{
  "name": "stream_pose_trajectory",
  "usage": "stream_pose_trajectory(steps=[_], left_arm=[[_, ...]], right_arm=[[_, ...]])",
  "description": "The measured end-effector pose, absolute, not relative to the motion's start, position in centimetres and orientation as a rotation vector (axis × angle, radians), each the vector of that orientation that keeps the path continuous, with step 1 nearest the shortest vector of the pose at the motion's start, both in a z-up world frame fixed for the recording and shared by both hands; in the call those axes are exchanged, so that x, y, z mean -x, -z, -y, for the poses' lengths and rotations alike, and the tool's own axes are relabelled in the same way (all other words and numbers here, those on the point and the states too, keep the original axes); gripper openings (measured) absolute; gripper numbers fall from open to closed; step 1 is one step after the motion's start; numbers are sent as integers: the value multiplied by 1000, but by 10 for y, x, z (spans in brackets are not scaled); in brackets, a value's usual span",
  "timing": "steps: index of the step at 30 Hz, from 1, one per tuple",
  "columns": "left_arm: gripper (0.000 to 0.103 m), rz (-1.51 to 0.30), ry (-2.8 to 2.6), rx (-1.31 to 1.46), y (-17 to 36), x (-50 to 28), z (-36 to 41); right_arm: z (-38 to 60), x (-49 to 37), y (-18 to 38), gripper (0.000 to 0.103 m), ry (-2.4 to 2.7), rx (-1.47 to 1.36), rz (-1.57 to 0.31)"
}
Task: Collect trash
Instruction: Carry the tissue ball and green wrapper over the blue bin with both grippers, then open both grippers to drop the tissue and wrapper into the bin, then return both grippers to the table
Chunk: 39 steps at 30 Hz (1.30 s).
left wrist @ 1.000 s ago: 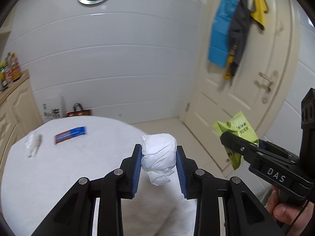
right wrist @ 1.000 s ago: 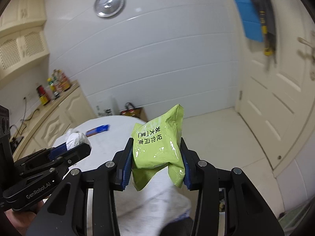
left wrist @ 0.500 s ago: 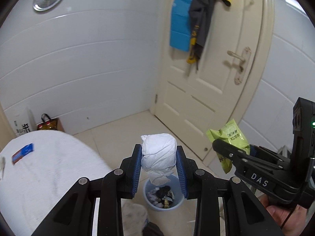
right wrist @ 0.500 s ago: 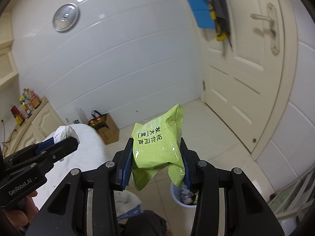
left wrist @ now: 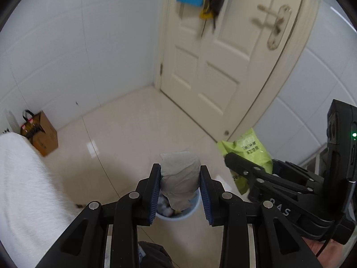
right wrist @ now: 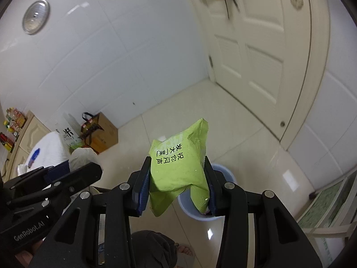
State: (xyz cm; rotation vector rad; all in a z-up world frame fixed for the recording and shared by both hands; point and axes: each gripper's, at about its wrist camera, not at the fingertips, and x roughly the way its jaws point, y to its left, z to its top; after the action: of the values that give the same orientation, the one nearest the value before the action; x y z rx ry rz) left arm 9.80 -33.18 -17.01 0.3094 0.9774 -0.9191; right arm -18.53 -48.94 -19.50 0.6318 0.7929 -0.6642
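Trash in both claws now, and the bin has swung right under me! My left claw [left wrist: 180,193] is clamped on a wad of white tissue [left wrist: 179,179], which sits snug between the blue pads, and my right claw [right wrist: 177,186] is squeezed on a green snack packet [right wrist: 178,167], its top corner poking up past the jaws. A second ago I was looking across the white table [left wrist: 24,185] with a wall behind it; now both views tip down at the pale floor, and the little blue bin [right wrist: 223,203] shows just below each load. From the left view the bin [left wrist: 176,213] peeks out under the tissue, with rubbish already lying inside. The table has slid off to the left edge, and a blue wrapper [right wrist: 35,156] waits on it. My read: the carry is nearly over, and both pieces hang about over the bin, so letting go comes next. The packet looks light, so it could flutter wide of the rim.
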Motion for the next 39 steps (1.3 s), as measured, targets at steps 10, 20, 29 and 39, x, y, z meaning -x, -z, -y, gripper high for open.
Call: stream_pose_trajectory(steps=[10, 20, 29, 39], left_arm=[[93, -1027, 841, -389, 195, -137, 388], [102, -937, 792, -412, 174, -124, 377], [102, -860, 780, -367, 139, -91, 328], [102, -742, 722, -263, 77, -48, 236]], right_arm=[[535, 182, 256, 63, 670, -813, -836], [537, 195, 249, 103, 706, -897, -749], [514, 195, 209, 103, 723, -822, -692], [465, 174, 150, 103, 684, -709, -653]])
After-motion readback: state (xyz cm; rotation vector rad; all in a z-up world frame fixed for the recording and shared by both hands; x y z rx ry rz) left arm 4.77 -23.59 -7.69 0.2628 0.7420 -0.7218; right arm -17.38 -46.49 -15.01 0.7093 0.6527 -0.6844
